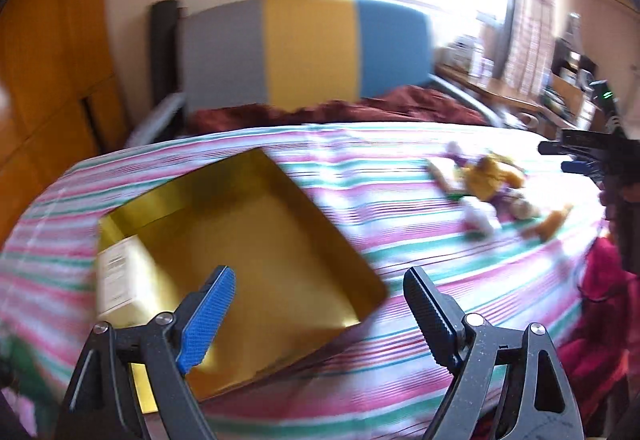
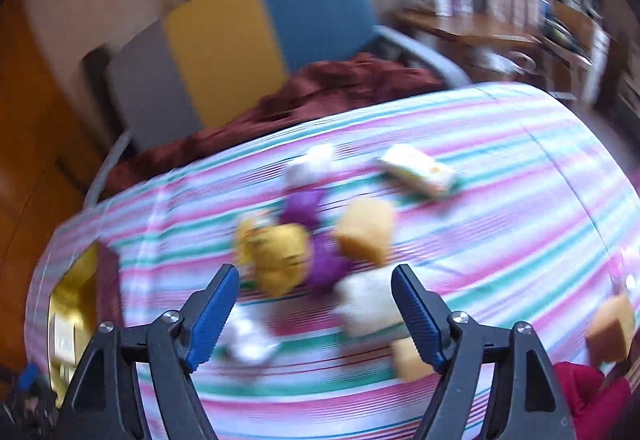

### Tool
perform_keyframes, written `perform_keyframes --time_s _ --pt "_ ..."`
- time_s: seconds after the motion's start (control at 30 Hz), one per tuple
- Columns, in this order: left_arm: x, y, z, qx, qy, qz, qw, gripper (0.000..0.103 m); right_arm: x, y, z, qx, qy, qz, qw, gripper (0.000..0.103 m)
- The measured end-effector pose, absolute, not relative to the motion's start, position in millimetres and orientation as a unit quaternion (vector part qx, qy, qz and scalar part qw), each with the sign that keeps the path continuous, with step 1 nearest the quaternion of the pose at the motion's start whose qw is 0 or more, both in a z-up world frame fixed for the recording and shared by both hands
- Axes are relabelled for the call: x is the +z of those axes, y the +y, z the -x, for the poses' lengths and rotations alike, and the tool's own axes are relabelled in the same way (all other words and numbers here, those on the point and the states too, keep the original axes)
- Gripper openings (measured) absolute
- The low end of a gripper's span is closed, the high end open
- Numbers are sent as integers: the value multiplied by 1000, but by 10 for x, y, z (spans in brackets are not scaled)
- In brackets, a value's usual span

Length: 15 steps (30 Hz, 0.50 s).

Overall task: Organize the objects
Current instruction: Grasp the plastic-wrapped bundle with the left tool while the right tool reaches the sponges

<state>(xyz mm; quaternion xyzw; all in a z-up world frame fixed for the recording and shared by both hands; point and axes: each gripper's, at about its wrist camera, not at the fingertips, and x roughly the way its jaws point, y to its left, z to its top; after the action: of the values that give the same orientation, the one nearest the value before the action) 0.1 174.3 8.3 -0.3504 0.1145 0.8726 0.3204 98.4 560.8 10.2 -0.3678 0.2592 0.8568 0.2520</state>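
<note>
The left gripper (image 1: 316,312) is hovering above a striped bedspread (image 1: 420,304), its jaws standing wide apart with nothing between them. Just beyond its blue left pad, at about ten o'clock, a gold tray (image 1: 256,240) is lying on the bedspread with a pale labelled box (image 1: 120,280) sitting in its left corner. At about two o'clock from that gripper, well apart from the tray, a blurred heap of small toys (image 1: 492,188) is lying on the stripes. At the three o'clock edge of the left wrist view, the right gripper (image 1: 576,156) is showing as a dark shape.

In the right wrist view, the right gripper (image 2: 316,312) is hanging over the heap, its jaws spread wide and gripping nothing. Between and beyond its fingers, yellow, purple and white soft pieces (image 2: 320,252) are lying close together, too blurred to name. A pale packet (image 2: 416,176) is lying at one o'clock from them. The tray (image 2: 76,292) is showing at nine o'clock. A tan block (image 2: 612,328) is sitting at the four o'clock edge, beside red fabric (image 2: 584,392). Beyond the bed, a grey, yellow and blue headboard (image 2: 248,40) is standing behind a rumpled maroon blanket (image 2: 320,92).
</note>
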Motion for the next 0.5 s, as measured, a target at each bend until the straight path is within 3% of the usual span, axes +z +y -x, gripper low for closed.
perform_keyframes --time_s 0.23,0.5 --pt "-51 2593 -103 826 137 380 394 76 -355 6349 -1560 797 443 290 291 83" --pt "-337 3339 -171 787 167 401 439 72 -396 6378 -1608 788 480 274 271 84"
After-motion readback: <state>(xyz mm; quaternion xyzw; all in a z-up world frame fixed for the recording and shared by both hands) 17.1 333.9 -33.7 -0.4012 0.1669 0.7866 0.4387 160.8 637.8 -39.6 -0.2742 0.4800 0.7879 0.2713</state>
